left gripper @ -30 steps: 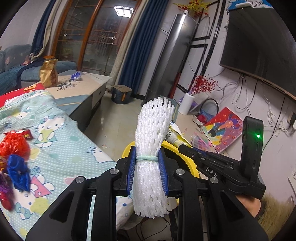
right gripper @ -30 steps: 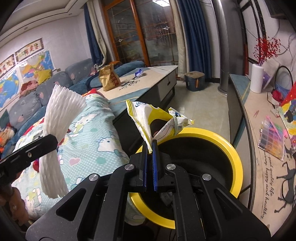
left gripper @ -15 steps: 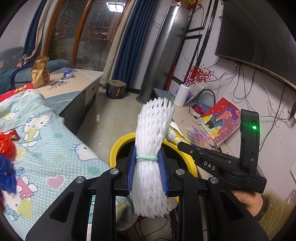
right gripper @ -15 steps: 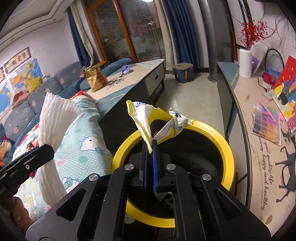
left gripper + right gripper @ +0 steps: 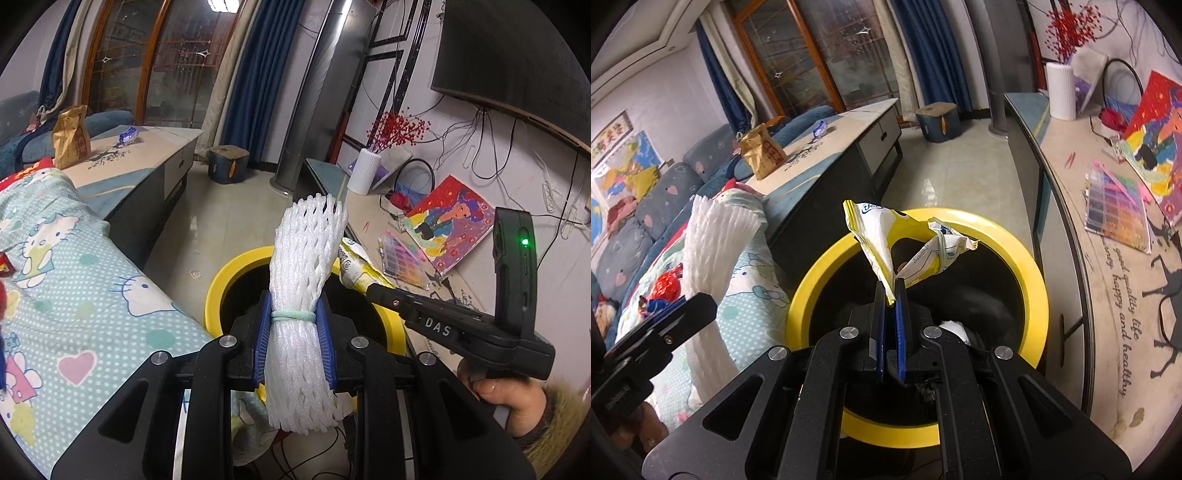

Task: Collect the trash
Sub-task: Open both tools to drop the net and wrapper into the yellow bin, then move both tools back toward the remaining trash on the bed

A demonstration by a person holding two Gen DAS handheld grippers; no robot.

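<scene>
My left gripper (image 5: 294, 332) is shut on a white foam fruit net (image 5: 304, 280) and holds it upright just above the near rim of the yellow-rimmed black bin (image 5: 221, 284). My right gripper (image 5: 891, 295) is shut on a crumpled yellow and white snack wrapper (image 5: 886, 236) and holds it over the opening of the bin (image 5: 1030, 266). The net also shows at the left of the right wrist view (image 5: 713, 236). The right gripper and its wrapper (image 5: 354, 266) also show in the left wrist view.
A Hello Kitty cloth (image 5: 74, 280) with red and blue wrappers (image 5: 665, 288) lies left of the bin. A long TV cabinet (image 5: 1108, 295) with a painting and beads box runs on the right. A low table (image 5: 827, 147) bears a brown bag and a blue wrapper.
Both grippers have moved toward the bin with their loads. The bin now sits lower and closer under both, and the wrapper hangs over its opening.
</scene>
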